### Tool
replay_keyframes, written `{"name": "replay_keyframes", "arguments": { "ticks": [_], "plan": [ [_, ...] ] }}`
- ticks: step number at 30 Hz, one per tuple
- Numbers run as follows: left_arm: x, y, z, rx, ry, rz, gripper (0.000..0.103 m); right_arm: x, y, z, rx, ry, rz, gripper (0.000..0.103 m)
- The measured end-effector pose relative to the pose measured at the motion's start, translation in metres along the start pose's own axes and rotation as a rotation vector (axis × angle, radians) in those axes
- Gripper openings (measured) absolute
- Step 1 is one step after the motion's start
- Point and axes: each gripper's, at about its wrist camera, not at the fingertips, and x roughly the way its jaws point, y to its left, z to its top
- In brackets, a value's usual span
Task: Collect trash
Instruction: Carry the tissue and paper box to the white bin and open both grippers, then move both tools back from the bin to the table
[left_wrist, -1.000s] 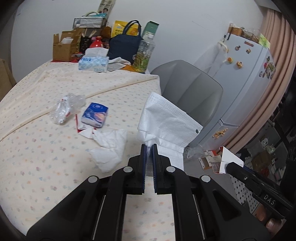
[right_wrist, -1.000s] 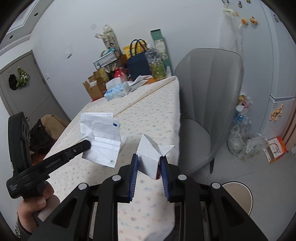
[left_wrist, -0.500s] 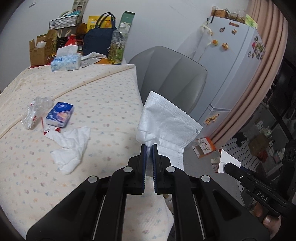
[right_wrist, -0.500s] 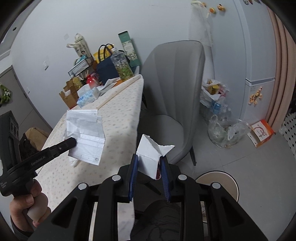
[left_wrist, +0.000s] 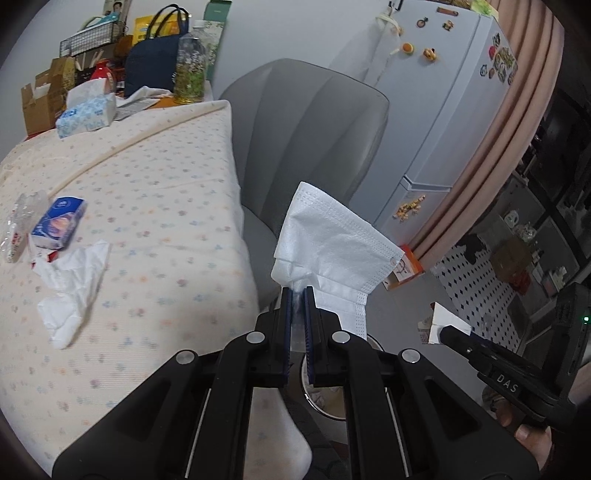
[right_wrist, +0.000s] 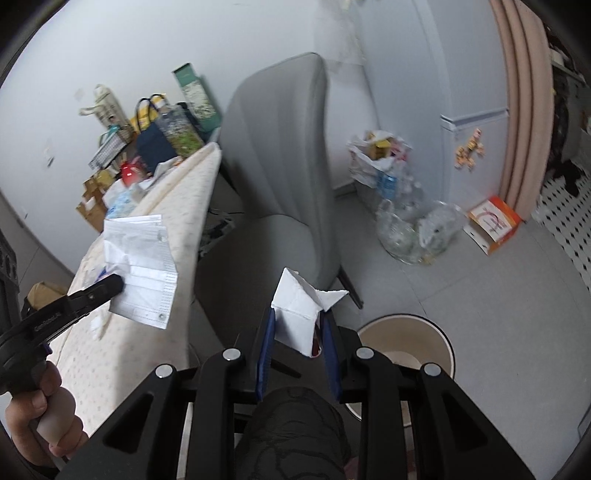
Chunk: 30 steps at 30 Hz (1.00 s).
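My left gripper is shut on a white face mask, held up beyond the table's right edge, in front of the grey chair. The right wrist view shows the same left gripper and mask at the left. My right gripper is shut on a folded white paper scrap with a red patch. A round beige bin stands on the floor just below and to its right. On the tablecloth lie a crumpled tissue, a blue tissue pack and a crushed clear bottle.
A grey chair stands against the table's side. A white fridge and pink curtain are behind it. Clear bags of bottles and an orange box sit on the floor. A tissue box and bags crowd the table's far end.
Both grippers have swung right and down, off the table and over the floor beside the chair, each keeping its hold. The beige bin has come into the right wrist view.
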Motion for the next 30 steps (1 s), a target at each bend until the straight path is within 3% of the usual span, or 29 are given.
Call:
{"name": "replay_keyframes", "arguments": {
  "ticks": [2, 5, 7, 14, 19, 24, 26, 27, 28, 30],
  "plan": [
    [0.008, -0.009, 0.0, 0.016, 0.013, -0.009, 0.007, 0.007, -0.011, -0.001, 0.02, 0.006, -0.01, 0.027],
    [0.02, -0.02, -0.001, 0.034, 0.039, -0.019, 0.007, 0.017, -0.03, -0.001, 0.066, 0.008, -0.03, 0.037],
    [0.027, -0.028, -0.002, 0.048, 0.052, -0.021, 0.007, 0.018, -0.04, -0.002, 0.09, -0.002, -0.041, 0.054],
    [0.055, -0.06, -0.01, 0.099, 0.111, -0.046, 0.007, 0.0, -0.076, -0.008, 0.137, -0.03, -0.079, 0.057],
    [0.079, -0.089, -0.021, 0.147, 0.169, -0.075, 0.007, -0.027, -0.101, -0.007, 0.177, -0.083, -0.136, 0.071],
    [0.101, -0.116, -0.031, 0.186, 0.237, -0.13, 0.008, -0.053, -0.126, -0.007, 0.23, -0.133, -0.172, 0.075],
    [0.107, -0.122, -0.034, 0.189, 0.254, -0.145, 0.016, -0.059, -0.133, -0.007, 0.242, -0.144, -0.174, 0.075],
    [0.111, -0.124, -0.035, 0.185, 0.264, -0.155, 0.028, -0.061, -0.134, -0.006, 0.244, -0.146, -0.175, 0.075],
    [0.113, -0.126, -0.036, 0.18, 0.27, -0.163, 0.046, -0.062, -0.136, -0.006, 0.246, -0.148, -0.175, 0.075],
    [0.112, -0.127, -0.037, 0.169, 0.262, -0.176, 0.054, -0.062, -0.138, -0.008, 0.248, -0.147, -0.173, 0.075]
  ]
}}
